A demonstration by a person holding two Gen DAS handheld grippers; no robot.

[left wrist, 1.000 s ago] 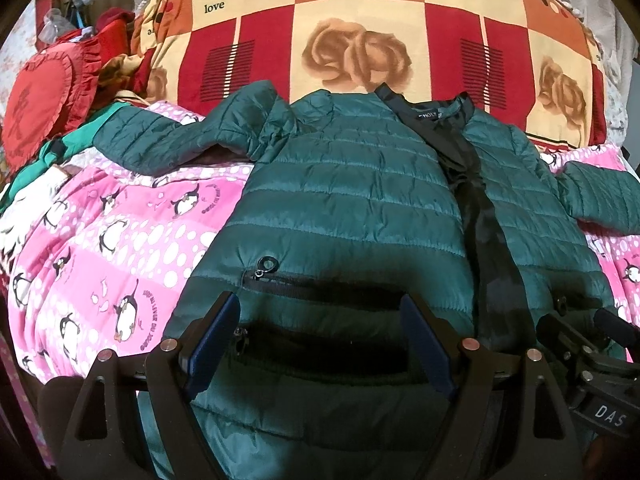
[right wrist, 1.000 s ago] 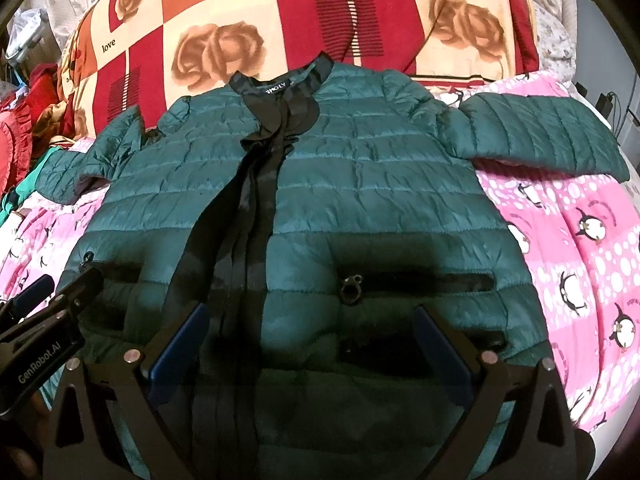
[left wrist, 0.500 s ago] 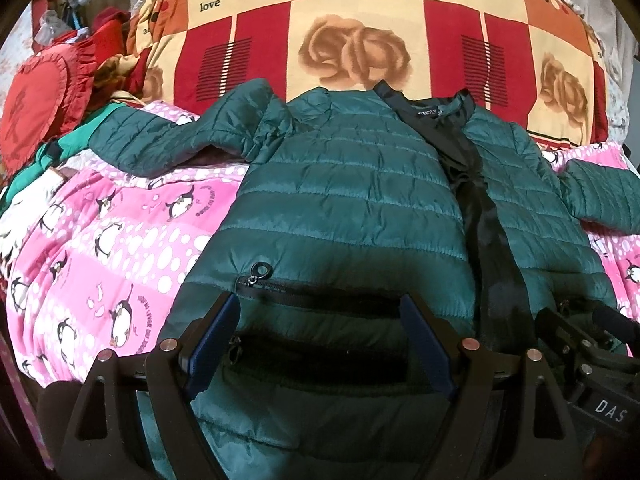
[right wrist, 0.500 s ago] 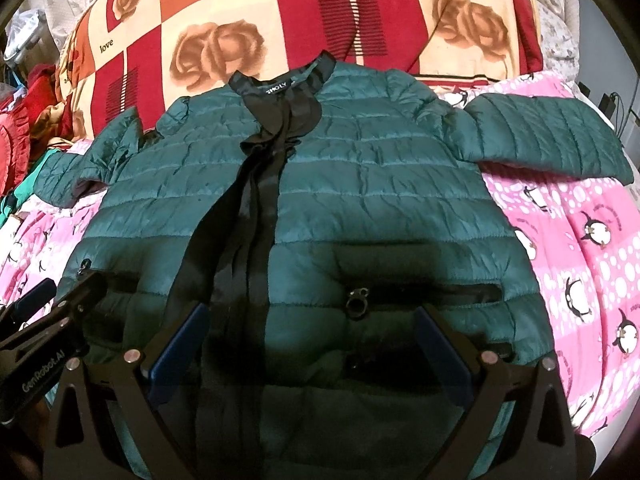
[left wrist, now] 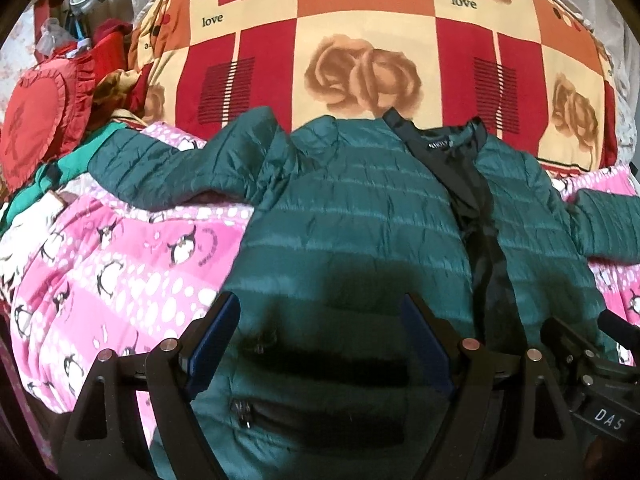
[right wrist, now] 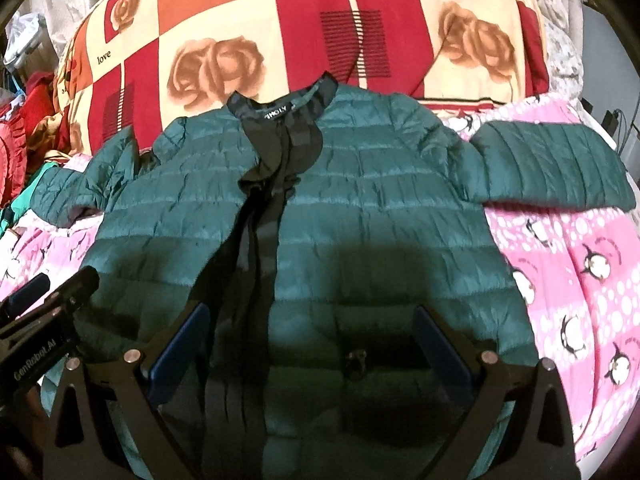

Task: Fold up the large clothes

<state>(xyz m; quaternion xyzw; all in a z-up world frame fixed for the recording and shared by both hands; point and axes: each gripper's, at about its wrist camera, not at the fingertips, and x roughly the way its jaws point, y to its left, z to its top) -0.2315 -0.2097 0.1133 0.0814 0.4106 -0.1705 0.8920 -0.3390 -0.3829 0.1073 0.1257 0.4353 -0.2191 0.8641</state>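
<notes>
A dark green quilted jacket lies face up on a pink penguin-print blanket, collar away from me, black front placket down its middle, sleeves spread to both sides. It also shows in the right wrist view. My left gripper is open and empty, hovering over the jacket's lower left front above a zip pocket. My right gripper is open and empty over the lower right front, above a pocket zip pull. Each gripper shows at the edge of the other's view.
A large red, orange and cream rose-print quilt is piled behind the collar. A red ruffled cushion and mixed clothes lie at the far left. The blanket drops off at the right edge of the bed.
Both grippers have moved forward over the jacket, away from the hem; the pockets have slid down in both views. Both jaws have stayed open.
</notes>
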